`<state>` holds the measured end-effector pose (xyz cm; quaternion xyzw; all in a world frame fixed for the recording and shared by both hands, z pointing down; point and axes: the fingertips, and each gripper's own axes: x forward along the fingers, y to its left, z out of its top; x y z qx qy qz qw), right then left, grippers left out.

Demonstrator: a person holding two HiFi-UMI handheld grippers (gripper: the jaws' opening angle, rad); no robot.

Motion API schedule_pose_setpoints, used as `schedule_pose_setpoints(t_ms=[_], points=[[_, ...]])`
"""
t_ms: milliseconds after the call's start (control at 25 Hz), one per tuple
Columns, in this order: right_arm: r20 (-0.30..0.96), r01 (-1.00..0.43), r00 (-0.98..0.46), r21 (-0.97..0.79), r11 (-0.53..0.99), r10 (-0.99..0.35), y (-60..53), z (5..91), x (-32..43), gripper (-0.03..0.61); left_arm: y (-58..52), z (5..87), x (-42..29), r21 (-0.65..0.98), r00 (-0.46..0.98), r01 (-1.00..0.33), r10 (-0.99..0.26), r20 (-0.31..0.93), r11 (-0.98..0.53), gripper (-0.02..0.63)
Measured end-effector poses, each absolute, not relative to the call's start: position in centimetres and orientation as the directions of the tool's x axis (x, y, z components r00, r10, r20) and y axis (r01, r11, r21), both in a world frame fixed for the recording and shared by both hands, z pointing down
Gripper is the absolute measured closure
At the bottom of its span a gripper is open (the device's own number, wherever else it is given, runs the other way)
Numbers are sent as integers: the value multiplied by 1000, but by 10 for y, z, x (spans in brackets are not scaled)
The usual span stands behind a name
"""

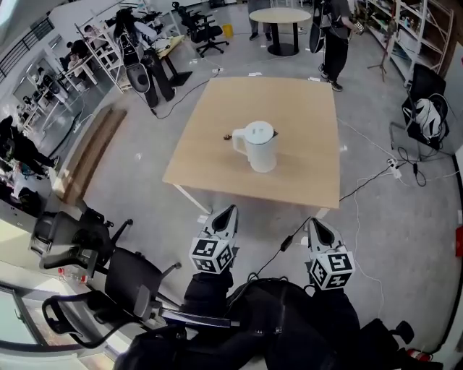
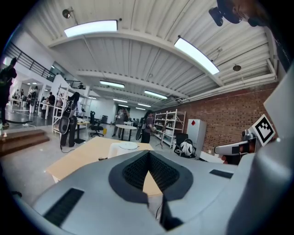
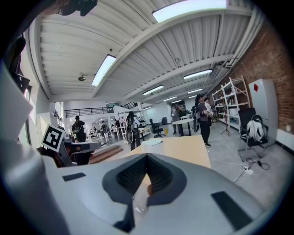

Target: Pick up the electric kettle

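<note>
A white electric kettle (image 1: 257, 146) stands upright near the middle of the light wooden table (image 1: 217, 159), its handle toward the left. My left gripper (image 1: 230, 210) and right gripper (image 1: 313, 222) hover side by side in front of the table's near edge, well short of the kettle. Both point toward the table, jaws closed together with nothing between them. In the left gripper view the kettle's top (image 2: 124, 147) peeks over the shut left gripper (image 2: 148, 154). In the right gripper view only the kettle's lid (image 3: 152, 142) shows above the shut right gripper (image 3: 147, 157).
A small dark object (image 1: 226, 135) lies on the table left of the kettle. Black office chairs (image 1: 79, 242) stand at my left. A cable (image 1: 365, 186) runs over the floor at the right. A round table (image 1: 280, 16) and a standing person (image 1: 334, 36) are beyond.
</note>
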<state>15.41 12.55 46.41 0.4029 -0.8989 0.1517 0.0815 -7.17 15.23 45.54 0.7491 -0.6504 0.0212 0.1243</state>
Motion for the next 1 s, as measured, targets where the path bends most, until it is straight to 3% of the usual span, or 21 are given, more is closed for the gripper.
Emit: schedule_pose_setpoints(t_ms=[560,1000], points=[[307,-727,-686,-283,625,-659,137,498,181,575,160,491,-32,147,149,-983,-948,281,-111,615],[328,-728,-685,-295,619,-650,112,511,165,575,133,499,-56,147,112,-986,-952,284,-72,615]])
